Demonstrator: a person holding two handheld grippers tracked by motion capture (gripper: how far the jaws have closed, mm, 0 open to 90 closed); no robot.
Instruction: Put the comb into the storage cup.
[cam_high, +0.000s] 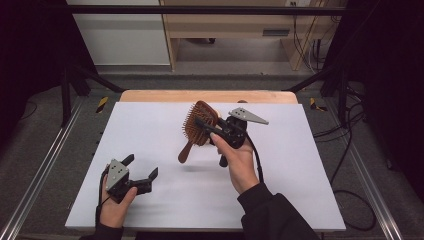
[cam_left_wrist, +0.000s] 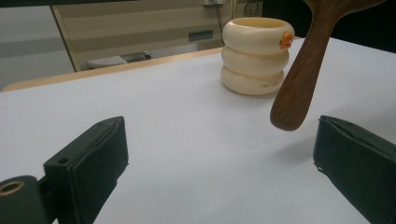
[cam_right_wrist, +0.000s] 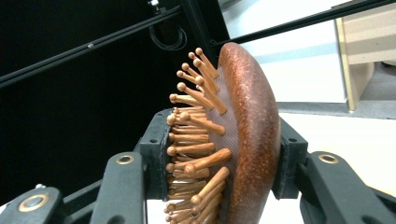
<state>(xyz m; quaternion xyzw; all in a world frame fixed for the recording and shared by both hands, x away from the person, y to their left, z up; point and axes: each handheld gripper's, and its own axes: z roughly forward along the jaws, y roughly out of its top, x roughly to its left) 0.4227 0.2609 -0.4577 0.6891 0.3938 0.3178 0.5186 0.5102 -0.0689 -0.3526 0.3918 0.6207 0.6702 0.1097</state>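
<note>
- Right gripper (cam_high: 209, 131): jaws clamped on the head of the wooden hairbrush (cam_high: 197, 126); one pad bears on the bristle face, the other on the rounded back.
- Hairbrush position: held clear above the white table sheet (cam_high: 150, 130), near the middle of the table, handle pointing down toward the person.
- Left gripper (cam_high: 141, 167): jaws wide apart, nothing between them; low over the near-left part of the sheet.
- In the left gripper view, the brush handle tip (cam_left_wrist: 299, 84) hangs just above the sheet, between the jaws and a cream ringed container (cam_left_wrist: 254, 56).
- Writing: a small line of print on the container's bottom ring, too small to read; an orange mark sits at its rim.
- Edges and room: a wooden table edge (cam_high: 207, 96) borders the far side of the sheet; left and near-centre areas of the sheet are bare.
</note>
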